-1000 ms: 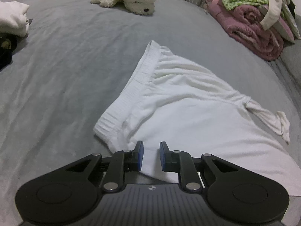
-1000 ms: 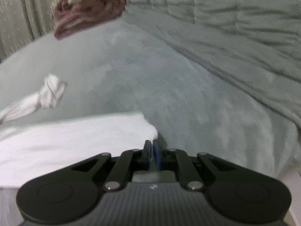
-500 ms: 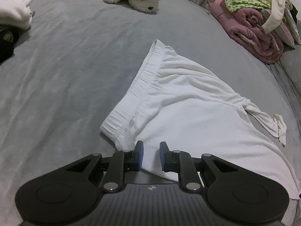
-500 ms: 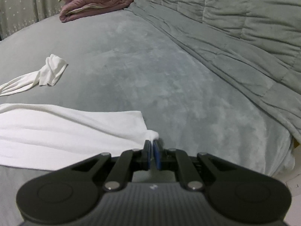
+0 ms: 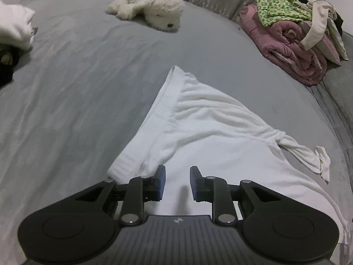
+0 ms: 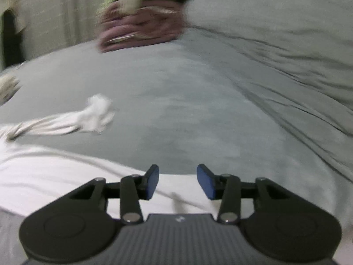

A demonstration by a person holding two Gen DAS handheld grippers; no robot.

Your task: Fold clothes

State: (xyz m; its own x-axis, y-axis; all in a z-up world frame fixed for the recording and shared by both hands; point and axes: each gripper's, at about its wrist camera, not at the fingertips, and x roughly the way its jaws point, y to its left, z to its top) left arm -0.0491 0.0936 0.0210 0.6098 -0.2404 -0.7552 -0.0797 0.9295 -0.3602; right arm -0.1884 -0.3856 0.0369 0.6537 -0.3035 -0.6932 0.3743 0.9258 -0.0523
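A white garment (image 5: 209,132) lies spread on the grey bed cover (image 5: 88,88), its ribbed band toward the left and a twisted strip (image 5: 308,154) trailing off to the right. My left gripper (image 5: 177,182) hovers over the near edge of the garment. Its jaws are opening, and the cloth lies below the pads, not pinched. In the blurred right wrist view, my right gripper (image 6: 177,182) is over the garment (image 6: 55,176) at its near corner. These jaws are opening too and hold nothing. The twisted strip (image 6: 97,114) lies to the left, farther off.
A white plush toy (image 5: 150,8) lies at the far side of the bed. A rolled pink blanket (image 5: 293,50) topped with loose clothes sits at the far right. Folded white cloth (image 5: 13,28) and a dark item (image 5: 5,66) are at the left edge. A quilted grey cover (image 6: 275,33) rises on the right.
My right gripper was shut on the garment's corner; its jaws have opened, let the cloth go, and the view has swung. My left gripper's jaws have widened a little.
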